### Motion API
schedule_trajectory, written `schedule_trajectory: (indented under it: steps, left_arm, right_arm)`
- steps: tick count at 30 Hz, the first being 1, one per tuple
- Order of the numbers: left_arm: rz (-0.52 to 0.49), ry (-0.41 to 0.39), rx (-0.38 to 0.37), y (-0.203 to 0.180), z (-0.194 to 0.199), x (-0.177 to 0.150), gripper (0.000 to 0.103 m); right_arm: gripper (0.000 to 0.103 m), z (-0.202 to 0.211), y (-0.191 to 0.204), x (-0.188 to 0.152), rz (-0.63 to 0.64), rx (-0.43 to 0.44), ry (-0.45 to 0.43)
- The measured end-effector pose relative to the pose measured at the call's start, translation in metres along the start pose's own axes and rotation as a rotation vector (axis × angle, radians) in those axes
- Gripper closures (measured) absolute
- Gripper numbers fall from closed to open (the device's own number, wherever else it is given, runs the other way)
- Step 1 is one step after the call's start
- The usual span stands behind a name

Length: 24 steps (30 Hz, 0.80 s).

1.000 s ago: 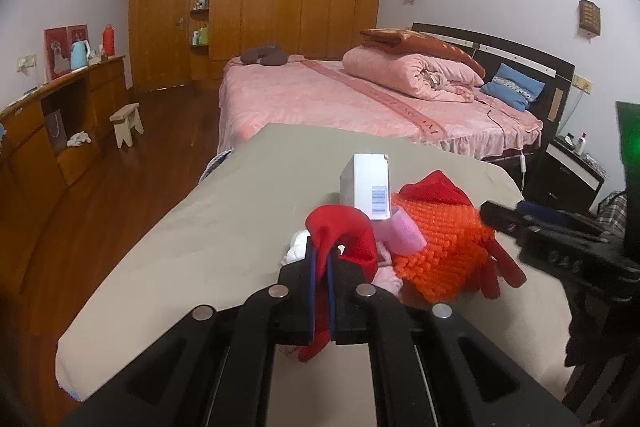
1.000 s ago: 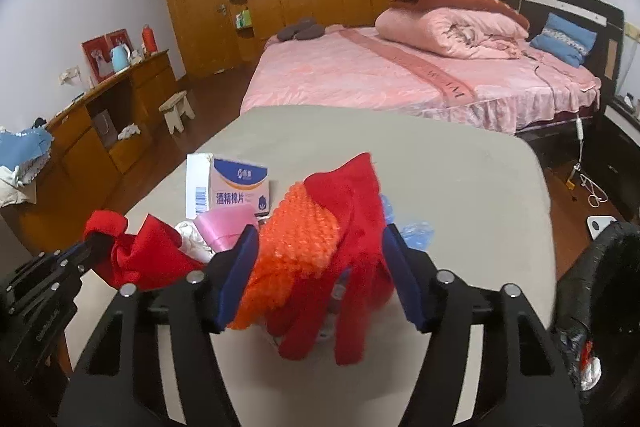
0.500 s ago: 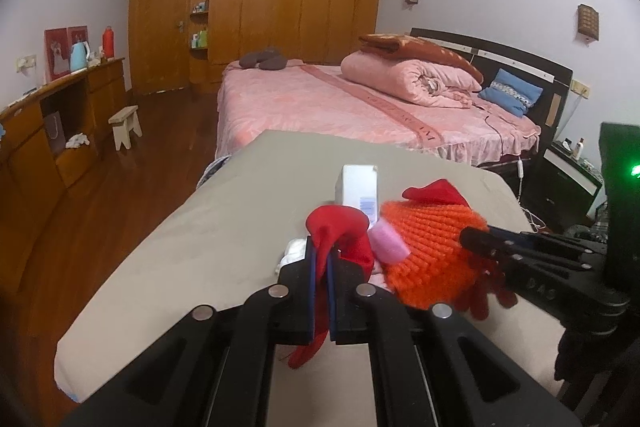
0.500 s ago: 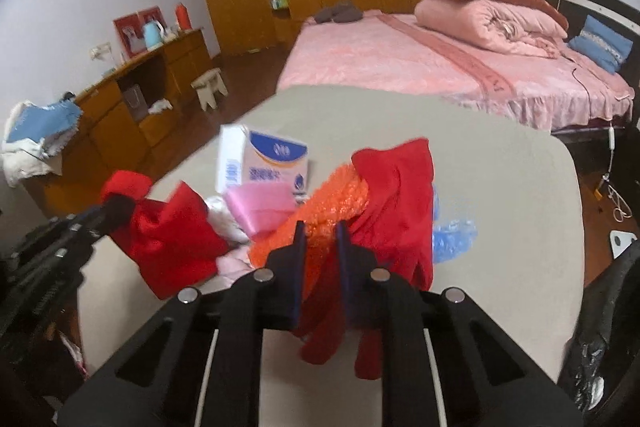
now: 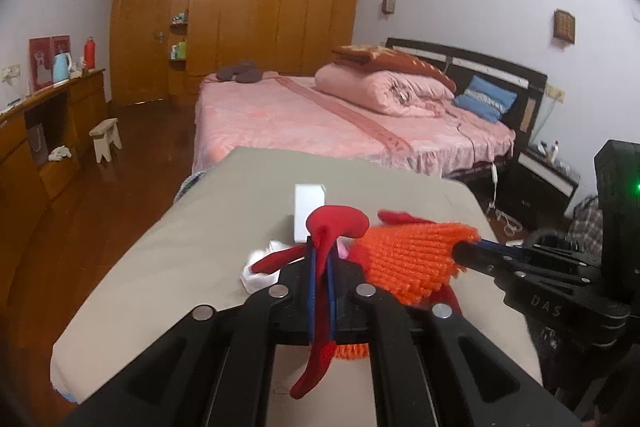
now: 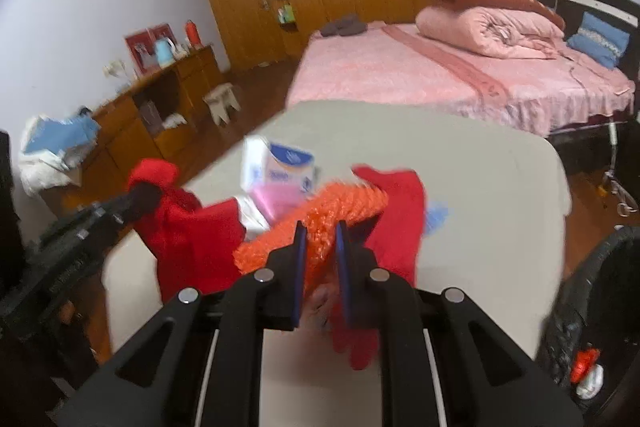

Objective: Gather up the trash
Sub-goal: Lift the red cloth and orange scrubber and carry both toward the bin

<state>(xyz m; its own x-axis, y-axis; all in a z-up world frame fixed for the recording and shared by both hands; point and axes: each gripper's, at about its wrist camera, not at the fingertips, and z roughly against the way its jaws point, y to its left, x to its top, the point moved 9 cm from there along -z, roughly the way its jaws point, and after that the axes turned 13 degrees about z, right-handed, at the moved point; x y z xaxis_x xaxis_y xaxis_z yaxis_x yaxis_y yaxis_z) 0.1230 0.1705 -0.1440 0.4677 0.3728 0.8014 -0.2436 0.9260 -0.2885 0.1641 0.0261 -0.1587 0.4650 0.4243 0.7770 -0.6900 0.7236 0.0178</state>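
Red cloth [image 5: 334, 223] is pinched flat in the closed left gripper [image 5: 320, 263], a strip of it dangling below the jaws over the beige table [image 5: 160, 267]. Just to its right the right gripper [image 6: 320, 231] has just been closing and now clamps the orange mitt [image 6: 340, 205] (red glove fingers hang beneath). Behind both, a white box [image 6: 280, 167] and pink scrap [image 6: 276, 197] sit on the table, and a black bag [image 6: 592, 307] is at the right gripper's right edge.

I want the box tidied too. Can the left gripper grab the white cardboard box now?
Probably not yet: the left gripper is shut on a red cloth, which hangs before the white cardboard box.
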Motion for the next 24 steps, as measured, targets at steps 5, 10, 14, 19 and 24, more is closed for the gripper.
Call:
schedule_trajectory:
  steps: [5,10,14,19,24]
  left_arm:
    - [-0.004,0.060,0.019,0.005,-0.014,-0.024,0.098]
    - [-0.008,0.090,0.023,0.009,-0.020,-0.035,0.098]
    - [-0.003,0.089,0.039,0.014,-0.022,-0.035,0.098]
    - [-0.004,0.086,0.060,0.024,-0.022,-0.036,0.098]
    - [0.001,0.088,0.072,0.030,-0.024,-0.036,0.098]
  right_arm:
    - [0.078,-0.008,-0.010,-0.030,-0.001,-0.053,0.090]
    - [0.045,0.001,-0.017,-0.026,0.003,-0.136,0.045]
    - [0.043,-0.003,-0.011,-0.013,0.017,-0.100,0.005]
    - [0.043,-0.029,-0.010,-0.016,0.001,-0.074,0.042]
    - [0.065,-0.051,-0.008,-0.031,-0.014,-0.039,0.112]
